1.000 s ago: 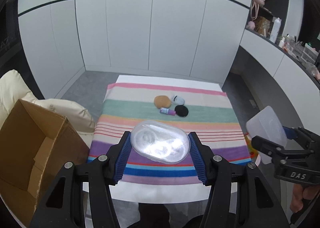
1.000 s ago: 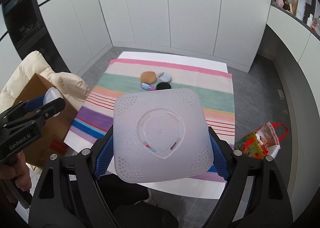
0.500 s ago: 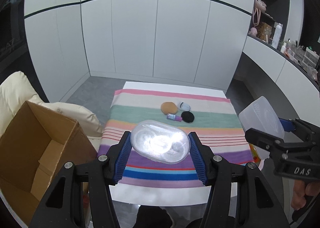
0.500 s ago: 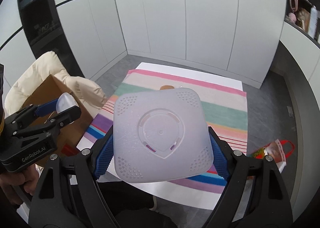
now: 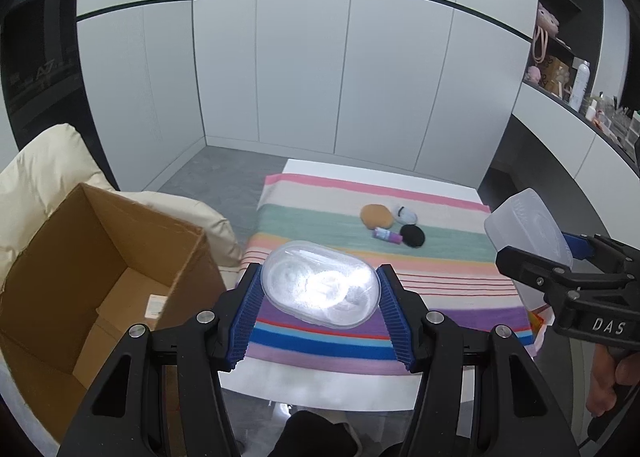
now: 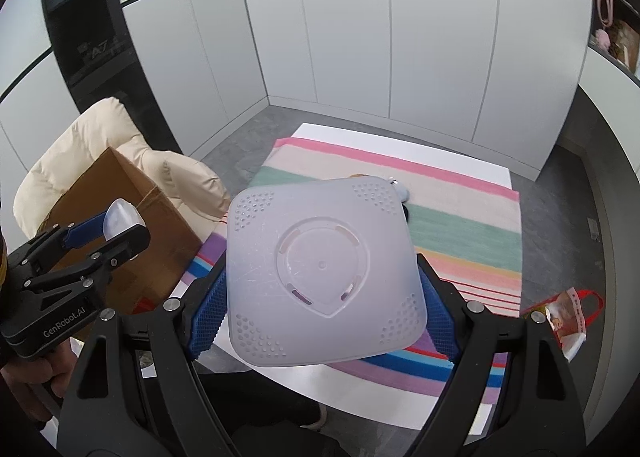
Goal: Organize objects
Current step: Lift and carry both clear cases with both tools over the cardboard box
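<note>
My left gripper (image 5: 319, 289) is shut on a clear oval plastic case (image 5: 320, 287), held in the air before the table's near edge; it also shows in the right wrist view (image 6: 120, 219). My right gripper (image 6: 324, 277) is shut on a frosted white square box (image 6: 324, 277), seen from the left wrist view at the right (image 5: 528, 225). On the striped cloth (image 5: 320, 217) lie a tan round puff (image 5: 376, 216), a black round puff (image 5: 413, 235), a small purple bottle (image 5: 387, 235) and a pale blue item (image 5: 405, 213).
An open cardboard box (image 5: 92, 277) stands left of the table on a cream cushioned seat (image 5: 40, 177). A red and yellow bag (image 6: 568, 313) lies on the floor right of the table. White cabinet walls stand behind; shelves with clutter at the far right (image 5: 560, 73).
Both grippers have drawn up and back from the table with their loads and swung left; the cardboard box now fills more of the left wrist view. The grips are unchanged.
</note>
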A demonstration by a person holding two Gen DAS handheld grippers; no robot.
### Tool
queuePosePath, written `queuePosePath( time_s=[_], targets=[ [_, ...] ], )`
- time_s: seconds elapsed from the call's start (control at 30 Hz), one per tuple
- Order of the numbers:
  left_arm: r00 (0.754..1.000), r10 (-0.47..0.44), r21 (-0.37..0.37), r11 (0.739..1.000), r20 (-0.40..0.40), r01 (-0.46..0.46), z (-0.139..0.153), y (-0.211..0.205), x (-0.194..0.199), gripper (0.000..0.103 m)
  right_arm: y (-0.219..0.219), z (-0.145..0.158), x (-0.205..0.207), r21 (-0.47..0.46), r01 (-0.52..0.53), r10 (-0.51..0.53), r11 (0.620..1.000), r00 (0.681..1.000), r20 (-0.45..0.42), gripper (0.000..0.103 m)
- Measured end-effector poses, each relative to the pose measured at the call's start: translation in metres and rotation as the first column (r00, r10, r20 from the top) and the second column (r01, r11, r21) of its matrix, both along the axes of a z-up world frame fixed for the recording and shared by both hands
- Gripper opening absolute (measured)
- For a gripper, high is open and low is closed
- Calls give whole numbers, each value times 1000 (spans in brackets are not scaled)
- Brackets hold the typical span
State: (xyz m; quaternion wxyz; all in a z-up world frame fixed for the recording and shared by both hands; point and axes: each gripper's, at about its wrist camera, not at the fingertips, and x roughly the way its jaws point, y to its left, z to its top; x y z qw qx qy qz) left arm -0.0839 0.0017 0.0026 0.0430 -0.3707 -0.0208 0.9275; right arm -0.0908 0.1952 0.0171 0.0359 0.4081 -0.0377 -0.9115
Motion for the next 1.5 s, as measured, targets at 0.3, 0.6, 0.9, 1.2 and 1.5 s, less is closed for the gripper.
queuePosePath(
  time_s=[0.3,0.6,0.9,1.2,1.5],
  targets=[
    [998,56,3,998,1,-56,-2,-31,2,58,-36,-1,-8,27,-68,68,997,998,-7,86],
    [992,125,2,992,-2,-125,-3,-67,13,58,-70,0,-17,32,-122,122,992,992,-14,86],
    [979,203,-8,979,-10,-203,-5,-105,30,58,-116,1,-24,32,-194,195,980,981,-20,86],
    [960,280,-6,960,-4,-280,-8,-140,52,58,-168,0,-28,47,-276,277,960,961,-21,86],
    [938,345,-12,938,7,-345,-9,-170,70,58,-216,-2,-30,55,-352,353,934,935,-20,86]
  ],
)
